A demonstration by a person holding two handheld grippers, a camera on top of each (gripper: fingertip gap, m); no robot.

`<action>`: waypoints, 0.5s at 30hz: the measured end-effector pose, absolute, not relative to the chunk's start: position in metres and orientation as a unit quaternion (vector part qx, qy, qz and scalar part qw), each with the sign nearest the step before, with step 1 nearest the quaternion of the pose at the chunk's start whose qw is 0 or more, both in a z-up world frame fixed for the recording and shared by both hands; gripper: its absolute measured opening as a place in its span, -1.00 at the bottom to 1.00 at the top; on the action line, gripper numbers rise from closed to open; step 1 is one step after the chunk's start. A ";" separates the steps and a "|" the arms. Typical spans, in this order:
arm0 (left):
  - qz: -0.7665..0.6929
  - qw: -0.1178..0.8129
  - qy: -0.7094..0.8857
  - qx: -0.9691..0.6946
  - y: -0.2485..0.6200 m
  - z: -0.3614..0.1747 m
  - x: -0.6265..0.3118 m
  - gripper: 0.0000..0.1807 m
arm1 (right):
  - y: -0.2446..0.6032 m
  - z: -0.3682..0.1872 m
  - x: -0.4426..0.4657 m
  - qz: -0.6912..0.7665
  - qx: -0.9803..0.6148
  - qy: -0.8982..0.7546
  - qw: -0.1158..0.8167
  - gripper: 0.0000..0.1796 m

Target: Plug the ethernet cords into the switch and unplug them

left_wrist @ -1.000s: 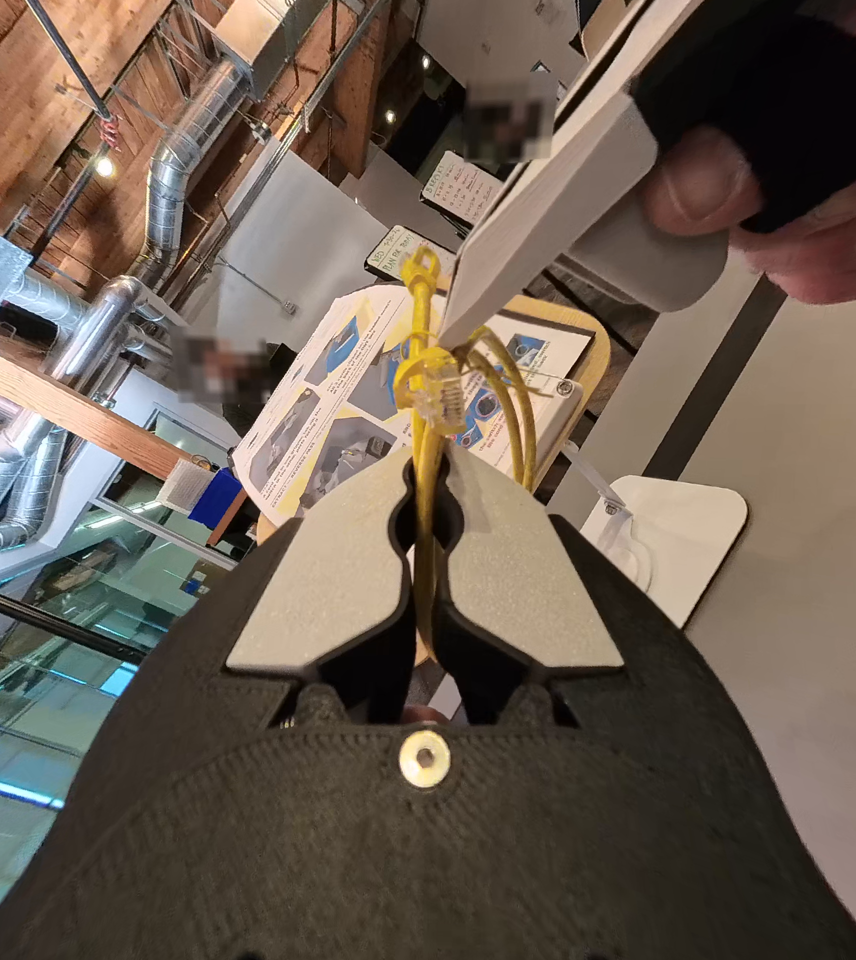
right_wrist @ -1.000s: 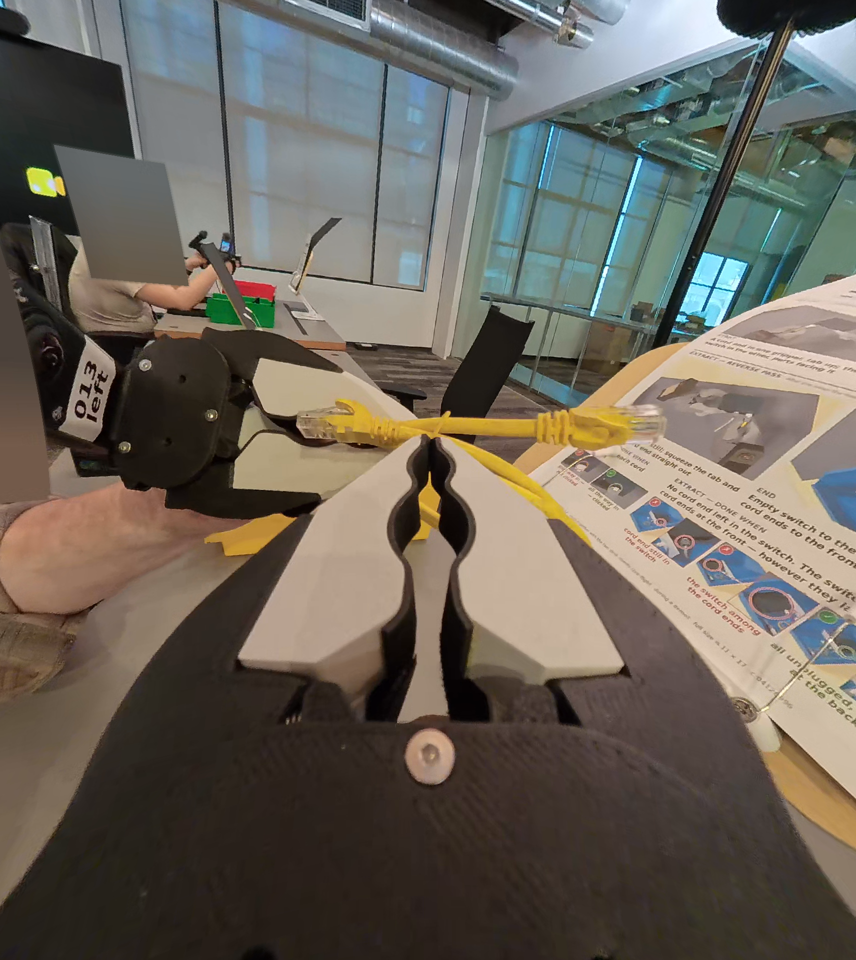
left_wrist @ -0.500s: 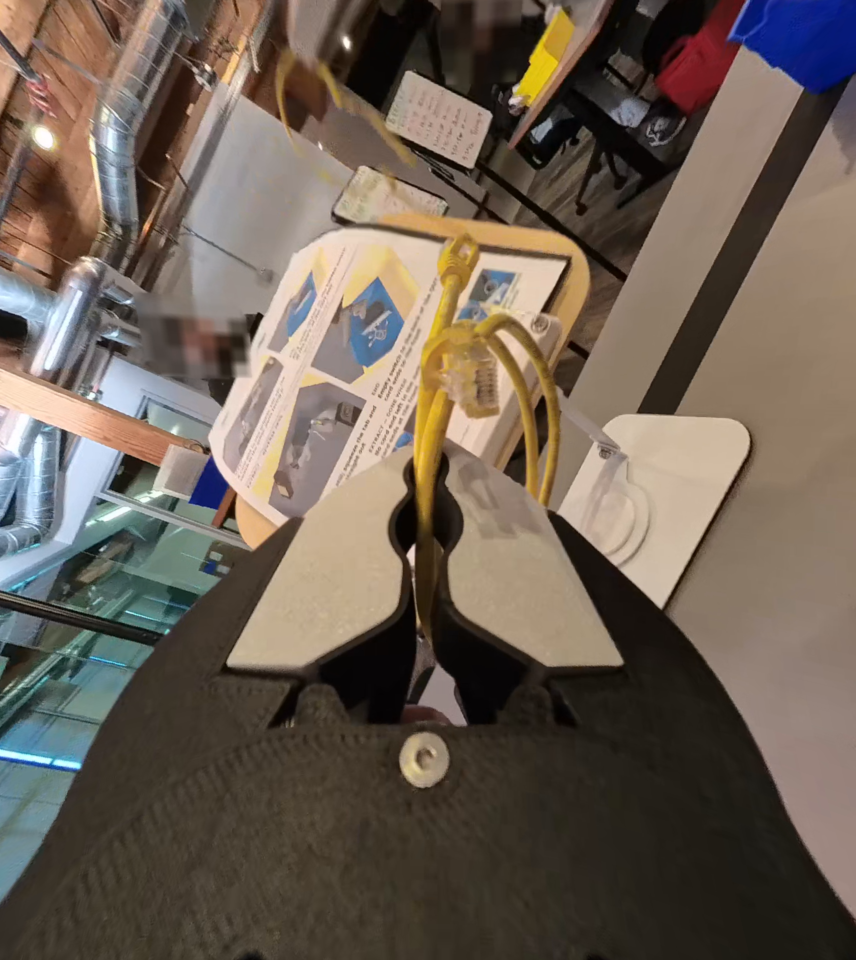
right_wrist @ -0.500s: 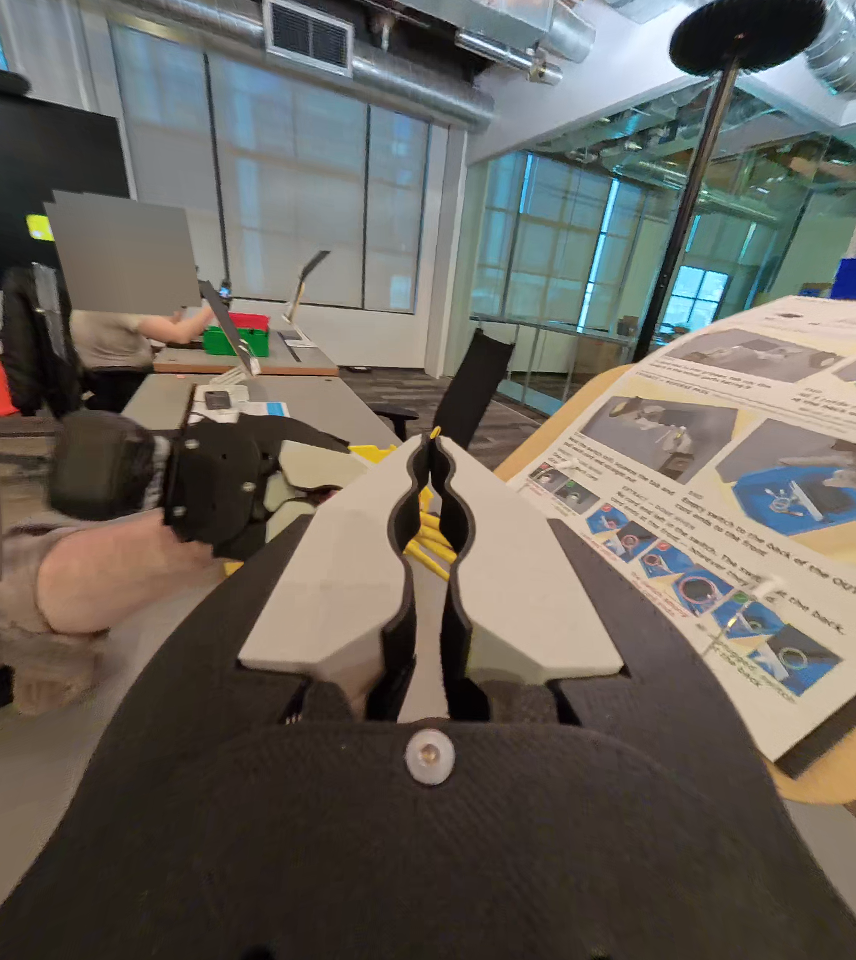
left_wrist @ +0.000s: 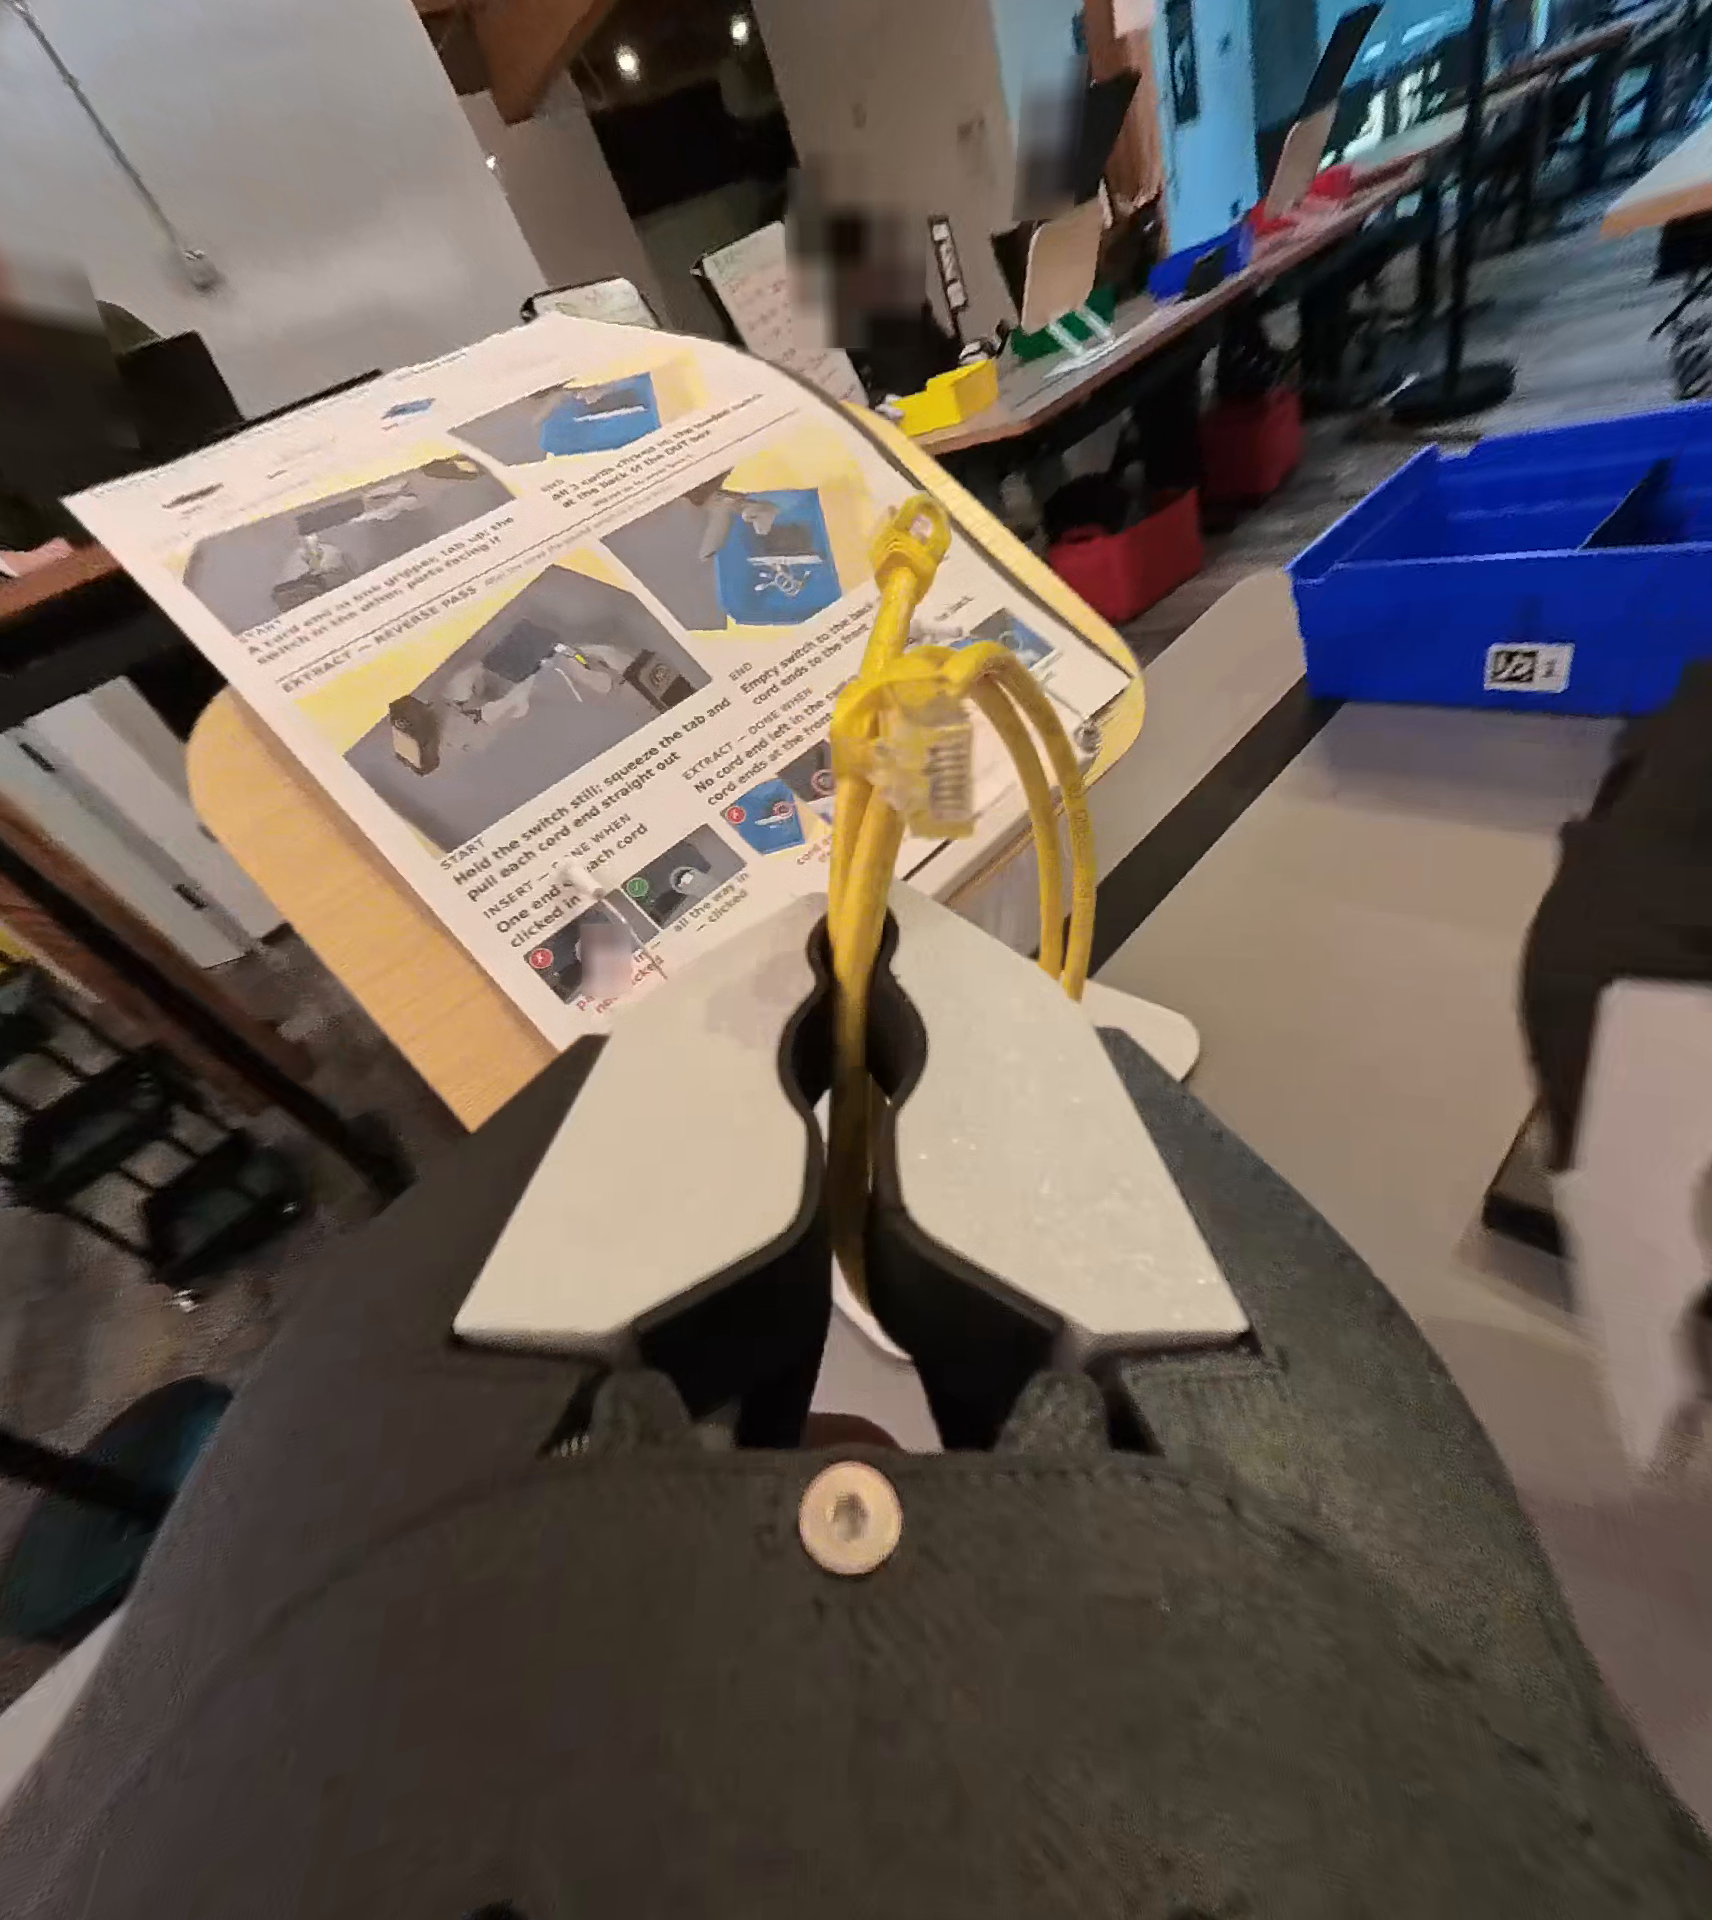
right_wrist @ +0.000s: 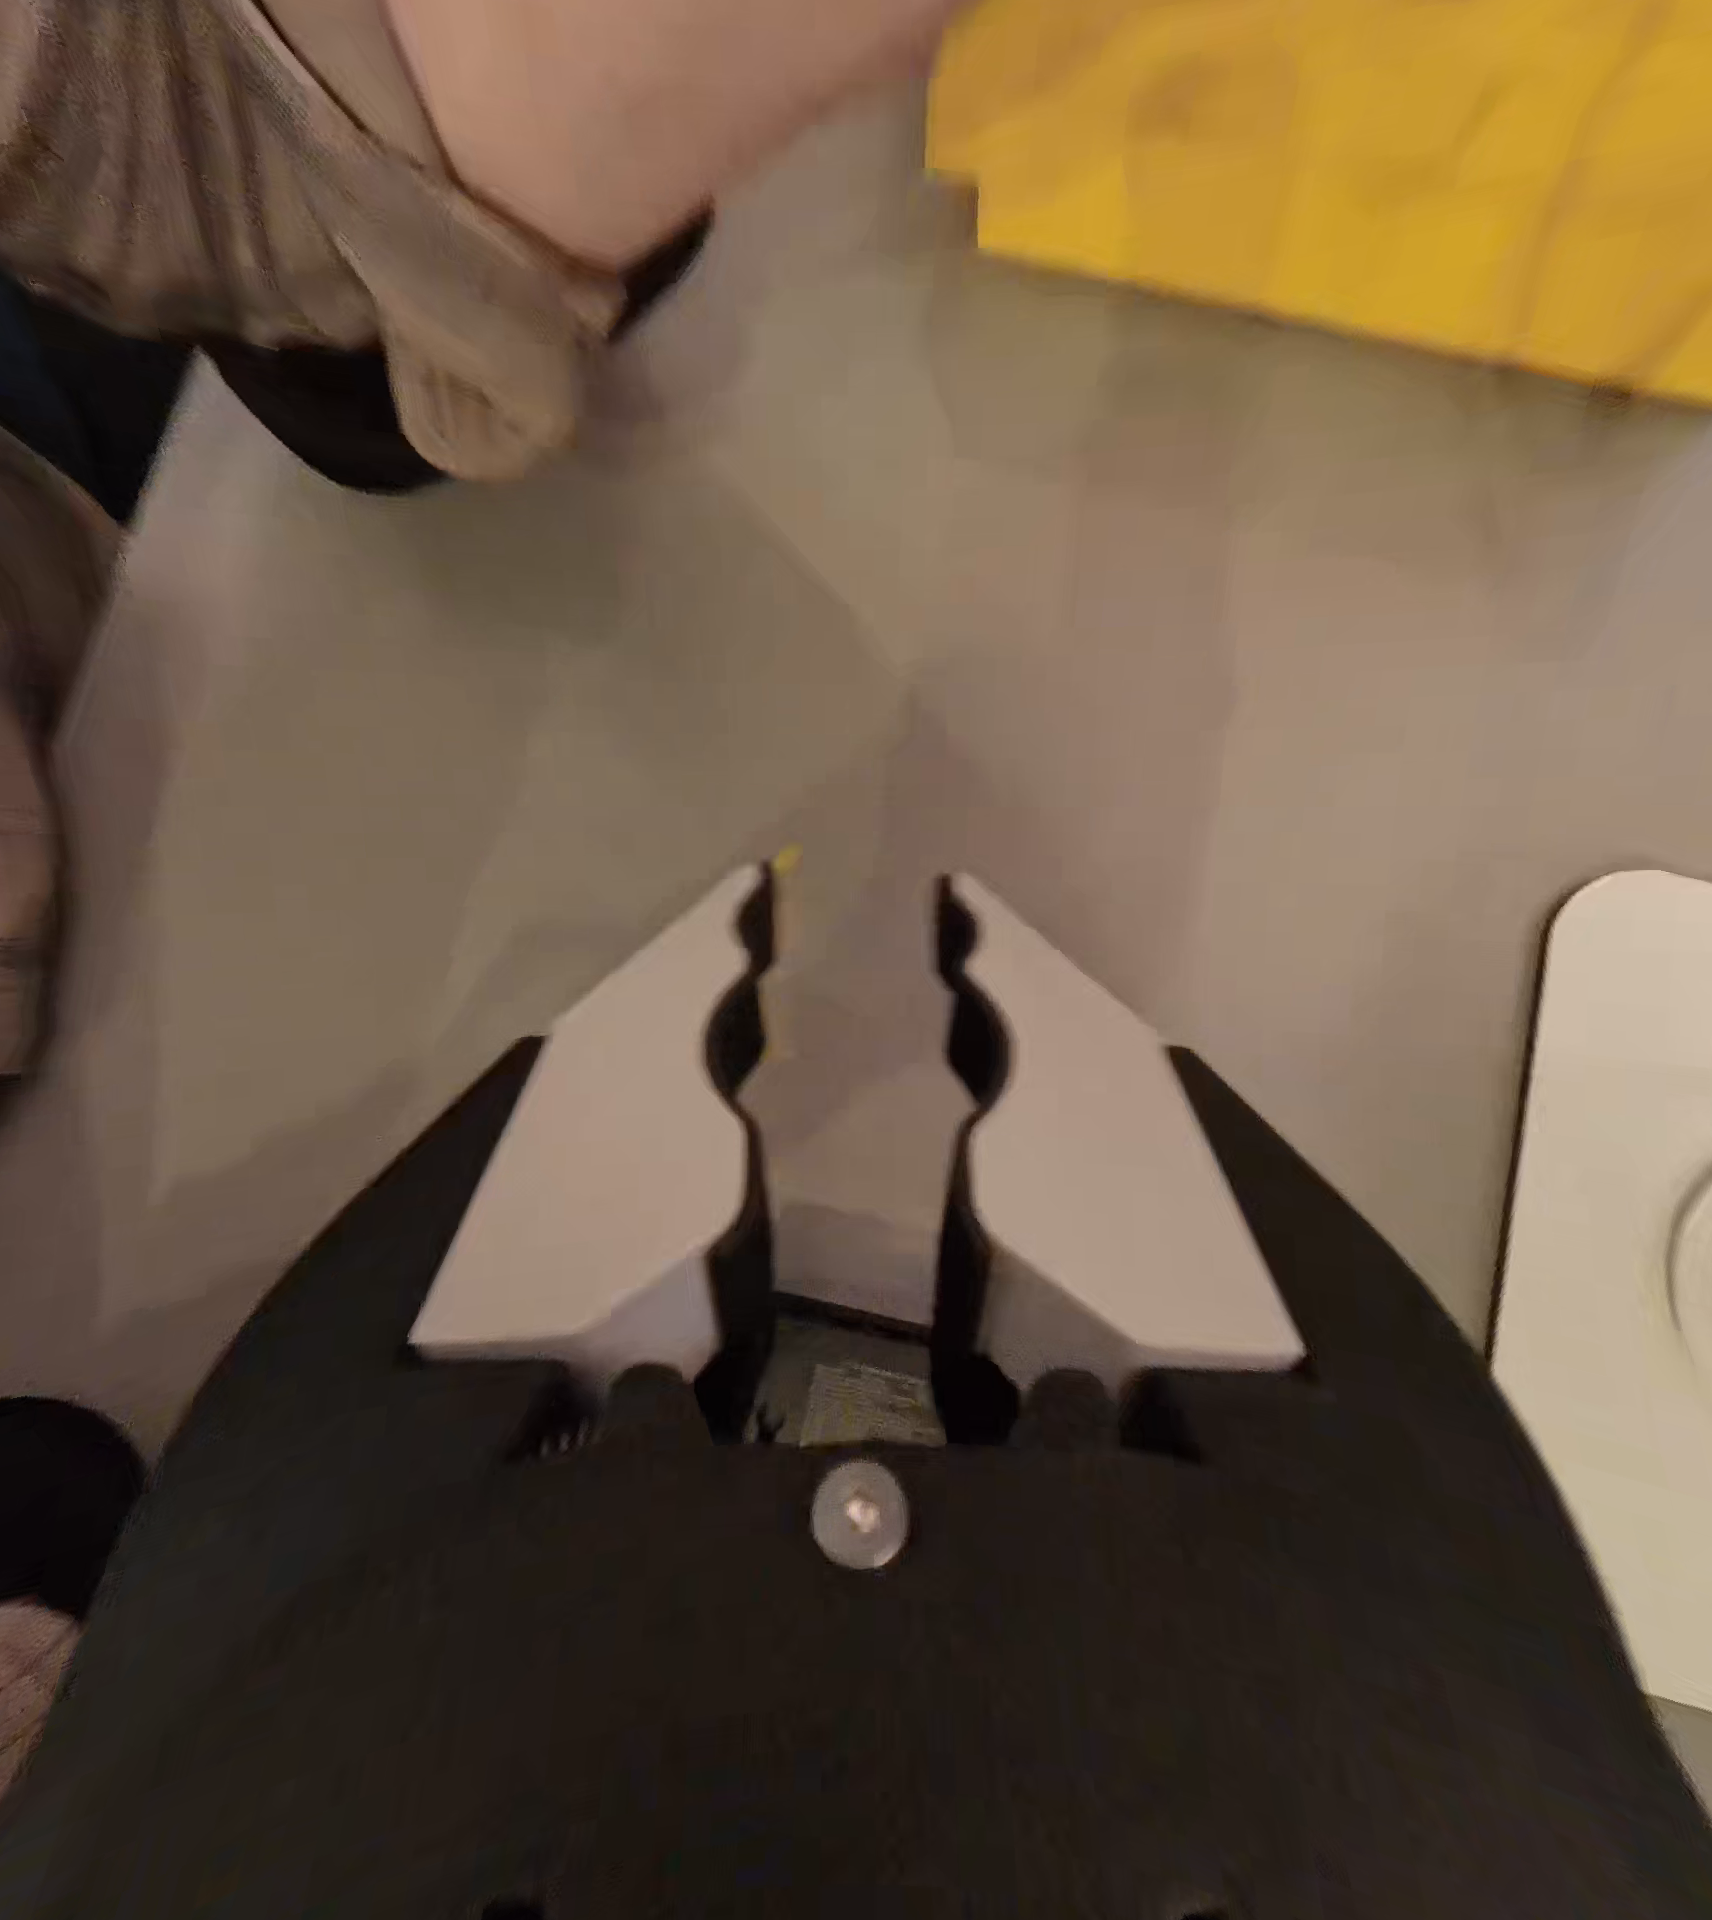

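printed instruction sheet (left_wrist: 561,665), perhaps a bin label (left_wrist: 1525,665)

Before you: one coiled yellow ethernet cord (left_wrist: 867,831), one instruction sheet (left_wrist: 519,644) behind it, perhaps one blue bin (left_wrist: 1517,582).

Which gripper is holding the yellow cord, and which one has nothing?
The left gripper holds the yellow cord, pinched between its shut fingers. The right gripper is open, with only bare grey table showing between its fingers.

Blue bin (left_wrist: 1517,582) right on grey table (left_wrist: 1351,935); instruction sheet (left_wrist: 540,644) propped behind.
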State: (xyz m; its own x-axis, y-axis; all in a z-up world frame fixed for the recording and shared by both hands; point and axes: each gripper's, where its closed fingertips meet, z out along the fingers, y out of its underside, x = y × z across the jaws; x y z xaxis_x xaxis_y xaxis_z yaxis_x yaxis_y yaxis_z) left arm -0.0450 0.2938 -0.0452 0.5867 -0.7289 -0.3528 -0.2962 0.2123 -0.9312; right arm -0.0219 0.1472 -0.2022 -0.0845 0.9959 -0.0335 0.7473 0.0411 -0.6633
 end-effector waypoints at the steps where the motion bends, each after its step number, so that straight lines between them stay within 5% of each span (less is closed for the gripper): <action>1: -0.181 0.646 0.427 -0.606 0.292 -0.046 -0.044 -0.99 | 0.151 -0.212 -0.025 0.254 -0.642 -0.687 0.226 -0.48; 2: -0.191 0.638 0.434 -0.607 0.291 -0.048 -0.043 -0.99 | 0.154 -0.213 -0.028 0.248 -0.645 -0.685 0.230 -0.30; 6: -0.202 0.618 0.476 -0.592 0.281 -0.055 -0.036 -0.99 | 0.154 -0.166 -0.028 0.279 -0.604 -0.676 0.316 -0.40; 10: -0.208 0.600 0.508 -0.582 0.273 -0.063 -0.027 -0.99 | 0.149 -0.125 -0.009 0.299 -0.564 -0.673 0.374 -1.00; 13: -0.229 0.585 0.523 -0.576 0.265 -0.066 -0.020 -0.99 | 0.156 -0.114 0.000 0.264 -0.554 -0.674 0.411 -1.00; 15: -0.252 0.565 0.530 -0.579 0.260 -0.070 -0.017 -0.99 | 0.165 -0.083 0.004 0.260 -0.541 -0.640 0.480 -0.71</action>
State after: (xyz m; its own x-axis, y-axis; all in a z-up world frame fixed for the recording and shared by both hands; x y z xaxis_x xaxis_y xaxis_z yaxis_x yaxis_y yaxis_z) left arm -0.0169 0.2599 -0.0696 0.3098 -0.9000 -0.3067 -0.3294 0.2009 -0.9225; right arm 0.0036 0.1654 -0.0831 0.0469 0.9417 0.3333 0.4421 0.2796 -0.8523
